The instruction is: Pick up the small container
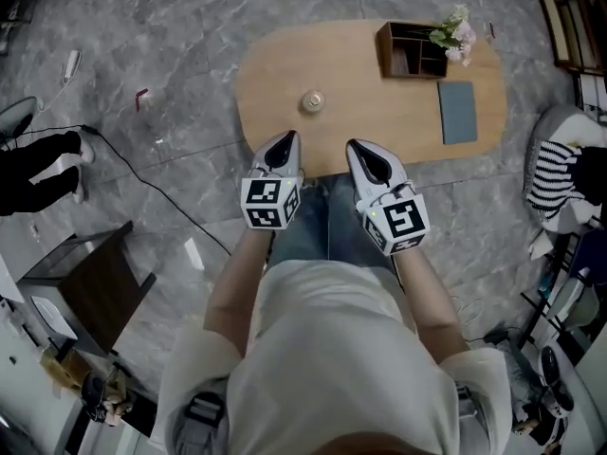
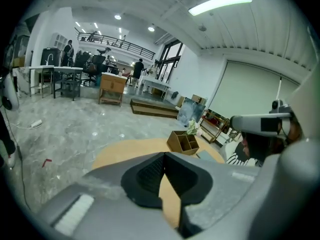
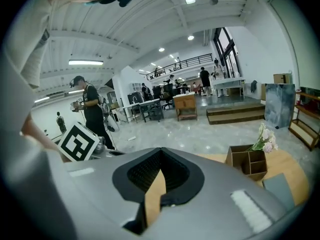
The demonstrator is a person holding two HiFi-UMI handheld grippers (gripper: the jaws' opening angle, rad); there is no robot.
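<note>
At the near edge of the oval table (image 1: 285, 64), over the person's lap: two grippers, side by side, both pointing at the tabletop.

1. Left gripper (image 1: 283, 148). Fingers pressed together at the tips, nothing between them; its own view shows only bare table through the wedge behind the closed tips (image 2: 164, 156). Judged to be parked, not yet committed to a reach.
2. Right gripper (image 1: 366, 159). Same posture: tips closed on each other, empty, with wood showing through the slot (image 3: 160, 153). Held level with the left one, which reads as a ready stance before the pick.
3. Container (image 1: 312, 100). Small, round and pale, standing alone on the table's near left half, ahead of the grippers and between their lines, somewhat closer to the left one. Untouched. It shows in neither gripper view. Whichever gripper goes for it would first have to spread its fingers.
4. Organiser (image 1: 411, 50). Brown compartmented box at the far right of the table, with flowers (image 1: 453, 34) at its right end. Well apart from the container.
5. Pad (image 1: 457, 112). Grey-blue rectangle lying flat, near the organiser, right side.
6. Off the table: a black cable (image 1: 152, 183) across the floor at left, a dark side table (image 1: 85, 273), and striped cloth (image 1: 555, 173) at right.

Obstructions: none judged; the path from either gripper to the container runs over bare wood.
</note>
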